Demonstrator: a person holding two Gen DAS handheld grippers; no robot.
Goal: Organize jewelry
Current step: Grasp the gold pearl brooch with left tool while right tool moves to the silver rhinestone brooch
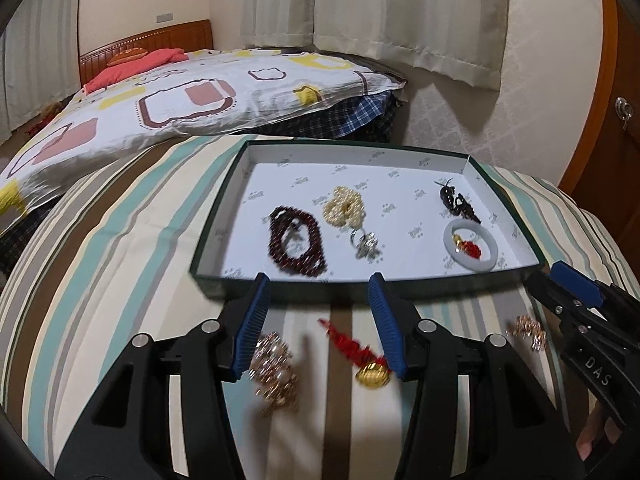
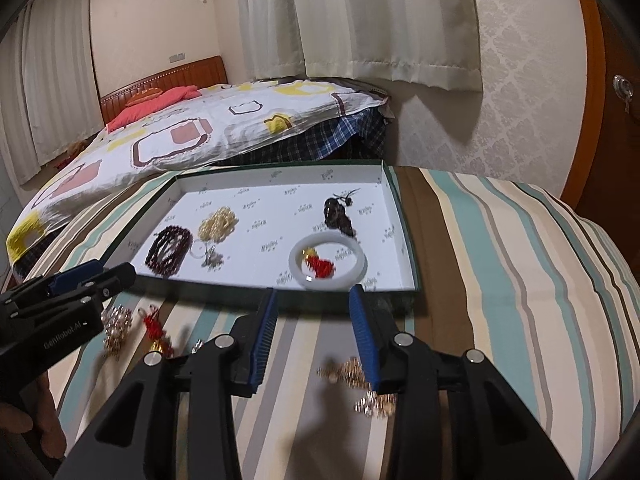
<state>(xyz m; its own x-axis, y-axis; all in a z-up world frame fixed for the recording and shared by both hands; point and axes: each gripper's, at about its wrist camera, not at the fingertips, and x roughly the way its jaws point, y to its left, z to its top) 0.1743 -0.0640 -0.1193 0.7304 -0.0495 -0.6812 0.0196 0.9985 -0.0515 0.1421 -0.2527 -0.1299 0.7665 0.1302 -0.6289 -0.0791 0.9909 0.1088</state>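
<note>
A shallow green box [image 1: 224, 204] [image 2: 404, 216] with a white floor lies on the striped cloth. In it lie a dark red bead bracelet [image 1: 296, 242] [image 2: 168, 250], a cream bead bracelet [image 1: 344, 206] [image 2: 218, 224], a silver ring piece [image 1: 366, 245], a dark pendant [image 1: 456, 200] [image 2: 338, 212] and a white bangle [image 1: 471, 245] [image 2: 328, 262] around a red charm. My left gripper [image 1: 320, 284] [image 2: 96, 274] is open above a gold chain piece [image 1: 274, 368] [image 2: 114, 330] and a red-tasselled gold charm [image 1: 360, 356] [image 2: 158, 332] on the cloth. My right gripper [image 2: 314, 294] [image 1: 556, 276] is open above another gold piece [image 2: 360, 384] [image 1: 528, 330].
The striped cloth [image 1: 120, 264] [image 2: 500, 280] covers a rounded surface that drops away at both sides. A bed with a patterned quilt [image 1: 180, 100] stands behind, curtains [image 2: 360, 20] at the back and a wooden door [image 1: 624, 140] on the right.
</note>
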